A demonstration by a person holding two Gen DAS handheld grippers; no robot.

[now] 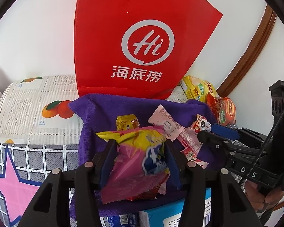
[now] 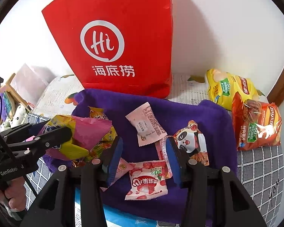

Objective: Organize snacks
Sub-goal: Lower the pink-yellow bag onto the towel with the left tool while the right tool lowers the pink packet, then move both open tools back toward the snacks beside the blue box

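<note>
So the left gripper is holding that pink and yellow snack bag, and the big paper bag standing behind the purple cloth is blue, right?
Not quite. The paper bag behind the purple cloth is red, as both wrist views show. The left gripper does hold the pink and yellow snack bag.

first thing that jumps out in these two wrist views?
The big red paper bag with its white Hi logo, upright against the wall behind the purple towel. Next, the pink-and-yellow snack pack clamped in the left gripper, above small wrapped snacks scattered on the towel.
</note>
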